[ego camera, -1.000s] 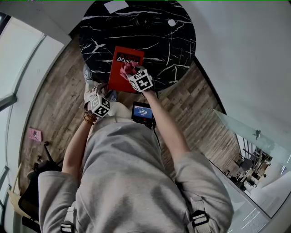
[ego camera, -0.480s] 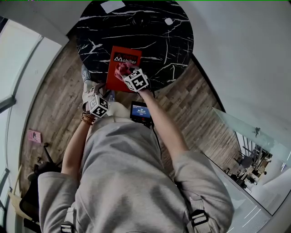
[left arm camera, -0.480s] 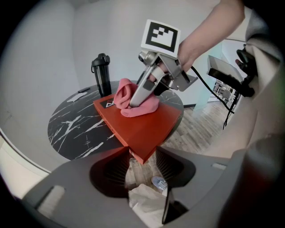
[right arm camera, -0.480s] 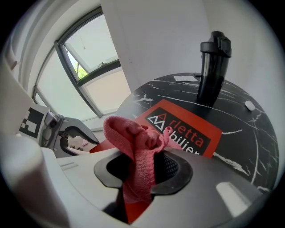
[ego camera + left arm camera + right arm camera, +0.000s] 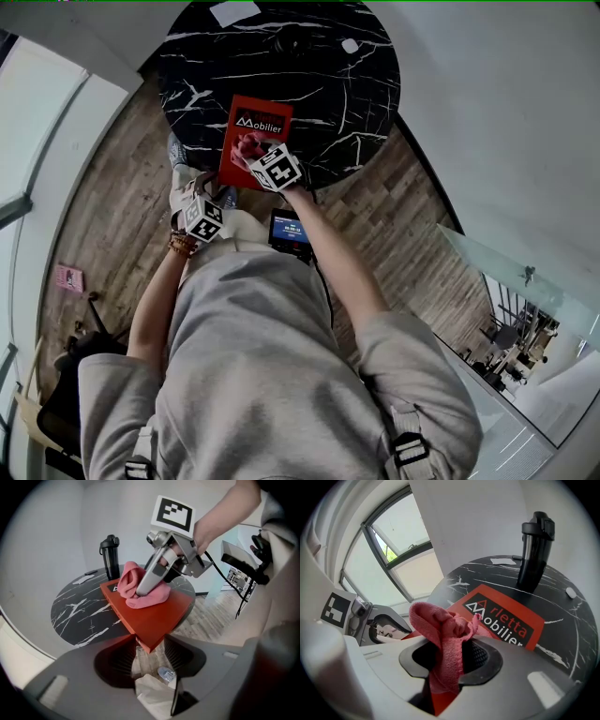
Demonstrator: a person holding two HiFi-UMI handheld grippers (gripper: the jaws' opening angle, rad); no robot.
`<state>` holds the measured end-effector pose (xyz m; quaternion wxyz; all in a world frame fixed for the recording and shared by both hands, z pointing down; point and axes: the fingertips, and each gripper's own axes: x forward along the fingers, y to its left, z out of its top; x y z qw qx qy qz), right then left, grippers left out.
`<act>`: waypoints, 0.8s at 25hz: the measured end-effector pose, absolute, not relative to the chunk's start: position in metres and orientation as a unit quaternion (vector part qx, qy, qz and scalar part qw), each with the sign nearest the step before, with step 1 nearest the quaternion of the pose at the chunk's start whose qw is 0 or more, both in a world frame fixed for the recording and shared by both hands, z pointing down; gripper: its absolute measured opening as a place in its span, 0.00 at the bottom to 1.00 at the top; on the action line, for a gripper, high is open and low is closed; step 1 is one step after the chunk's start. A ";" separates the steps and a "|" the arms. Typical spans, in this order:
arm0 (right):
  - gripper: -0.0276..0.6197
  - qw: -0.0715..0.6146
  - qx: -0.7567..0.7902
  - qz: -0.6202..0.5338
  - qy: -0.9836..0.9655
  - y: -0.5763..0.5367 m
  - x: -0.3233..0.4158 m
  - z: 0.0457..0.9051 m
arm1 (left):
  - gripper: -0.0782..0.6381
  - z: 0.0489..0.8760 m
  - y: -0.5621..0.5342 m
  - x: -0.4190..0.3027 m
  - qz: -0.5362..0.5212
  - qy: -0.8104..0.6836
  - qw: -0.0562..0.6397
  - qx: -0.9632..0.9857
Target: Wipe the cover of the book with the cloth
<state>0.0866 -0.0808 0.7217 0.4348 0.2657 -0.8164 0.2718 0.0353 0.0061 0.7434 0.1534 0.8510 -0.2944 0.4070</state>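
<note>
A red book lies on the round black marble table, its near end reaching the table's edge. My right gripper is shut on a bunched pink cloth and presses it on the book's near half. In the right gripper view the cloth stands between the jaws, over the cover's white lettering. My left gripper hangs off the table by the book's near corner. Its jaws stand wide, the corner pokes just between their tips, and no pad visibly presses it.
A black flask stands on the table beyond the book. A white sheet and a small white object lie at the far side. A lit screen hangs at the person's waist. Wooden floor surrounds the table.
My right gripper has slid the pink cloth a little to the left and nearer across the cover. The left gripper has stayed where it was.
</note>
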 end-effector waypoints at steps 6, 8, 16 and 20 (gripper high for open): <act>0.26 0.436 0.250 0.272 -0.821 -0.075 0.075 0.722 | 0.37 0.746 0.007 0.036 0.398 -0.296 0.170 0.851; 0.26 0.435 0.243 0.273 -0.823 -0.072 0.069 0.722 | 0.38 0.746 0.006 0.035 0.398 -0.297 0.171 0.851; 0.26 0.426 0.188 0.307 -0.830 -0.045 0.032 0.720 | 0.37 0.746 0.007 0.036 0.388 -0.304 0.189 0.849; 0.27 0.395 0.114 0.394 -0.822 -0.023 0.007 0.717 | 0.37 0.747 0.008 0.032 0.382 -0.308 0.206 0.847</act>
